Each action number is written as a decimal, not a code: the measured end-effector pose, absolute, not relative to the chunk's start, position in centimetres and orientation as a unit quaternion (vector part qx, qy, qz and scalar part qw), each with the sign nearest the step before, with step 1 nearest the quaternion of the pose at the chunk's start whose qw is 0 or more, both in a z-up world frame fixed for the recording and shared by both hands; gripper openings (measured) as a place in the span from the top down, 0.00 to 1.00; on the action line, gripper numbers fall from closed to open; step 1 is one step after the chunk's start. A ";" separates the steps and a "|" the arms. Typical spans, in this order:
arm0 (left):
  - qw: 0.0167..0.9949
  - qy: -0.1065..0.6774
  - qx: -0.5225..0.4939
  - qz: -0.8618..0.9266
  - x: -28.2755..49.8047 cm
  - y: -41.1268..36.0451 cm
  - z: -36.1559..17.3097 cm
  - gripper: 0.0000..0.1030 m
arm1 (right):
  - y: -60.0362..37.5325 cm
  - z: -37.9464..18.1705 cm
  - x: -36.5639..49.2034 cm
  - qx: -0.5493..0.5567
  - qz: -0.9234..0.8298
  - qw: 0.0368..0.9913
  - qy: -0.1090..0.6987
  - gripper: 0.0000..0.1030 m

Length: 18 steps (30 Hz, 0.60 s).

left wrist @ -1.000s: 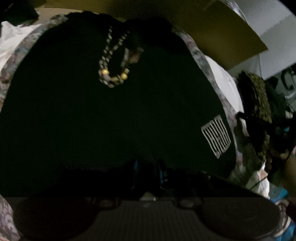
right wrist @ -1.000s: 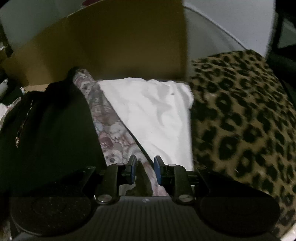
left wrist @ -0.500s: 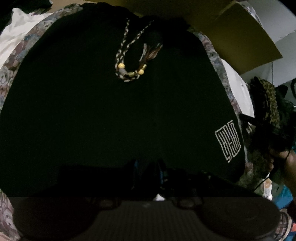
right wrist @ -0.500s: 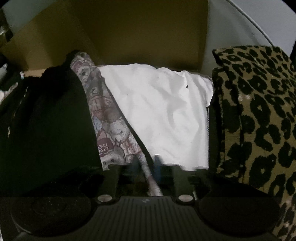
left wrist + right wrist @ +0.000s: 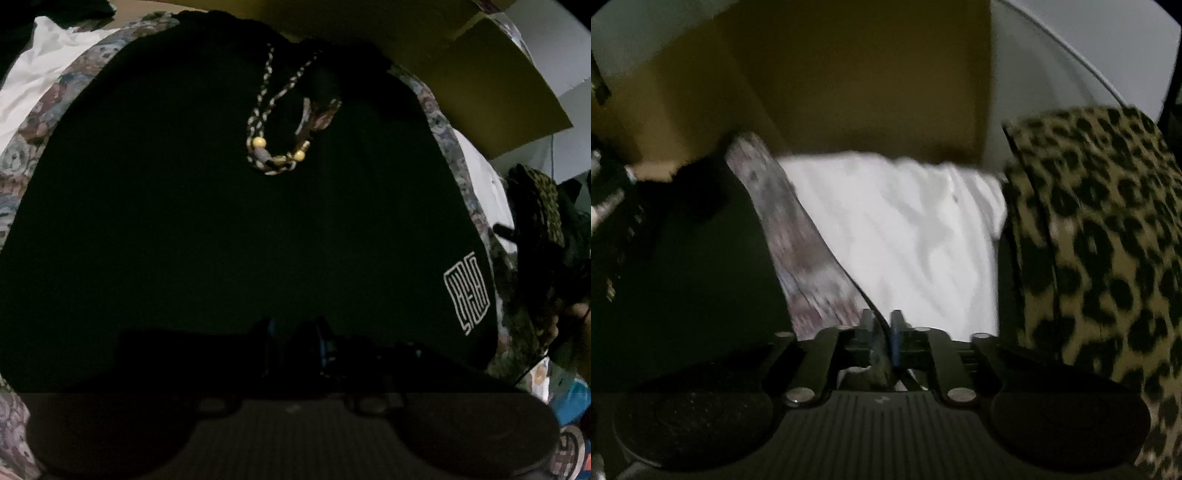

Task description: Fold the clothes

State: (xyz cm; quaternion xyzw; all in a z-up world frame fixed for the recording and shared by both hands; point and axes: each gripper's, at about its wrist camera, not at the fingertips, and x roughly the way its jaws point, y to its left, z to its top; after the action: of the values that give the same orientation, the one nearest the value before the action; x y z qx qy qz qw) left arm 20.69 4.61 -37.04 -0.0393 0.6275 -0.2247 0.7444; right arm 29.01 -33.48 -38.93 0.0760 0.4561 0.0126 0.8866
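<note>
White maze-like emblem [image 5: 466, 292] unreadable on black garment [image 5: 221, 229], right hand-held gripper [image 5: 881, 326] opening around fabric edge.

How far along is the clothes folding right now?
Done: nothing looks finished; the black garment with a braided beaded drawstring lies spread flat, unfolded. In hand: the left tongs sit at its near edge; the right tongs, opening, have a fabric edge between them. Left: the folds, plus the white cloth and leopard-print fabric.
</note>
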 end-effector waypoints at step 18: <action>0.763 0.613 -0.062 -0.195 22.4 6.3 -36.8 0.77 | -29.6 -41.7 33.9 0.065 0.050 0.892 0.444 0.80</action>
State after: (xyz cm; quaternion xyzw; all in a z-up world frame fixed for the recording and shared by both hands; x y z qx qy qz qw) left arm 22.43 6.27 -36.76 -0.0623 0.6132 -0.1951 0.7629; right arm 33.86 -29.60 -41.67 0.0651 0.4436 0.0495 0.8925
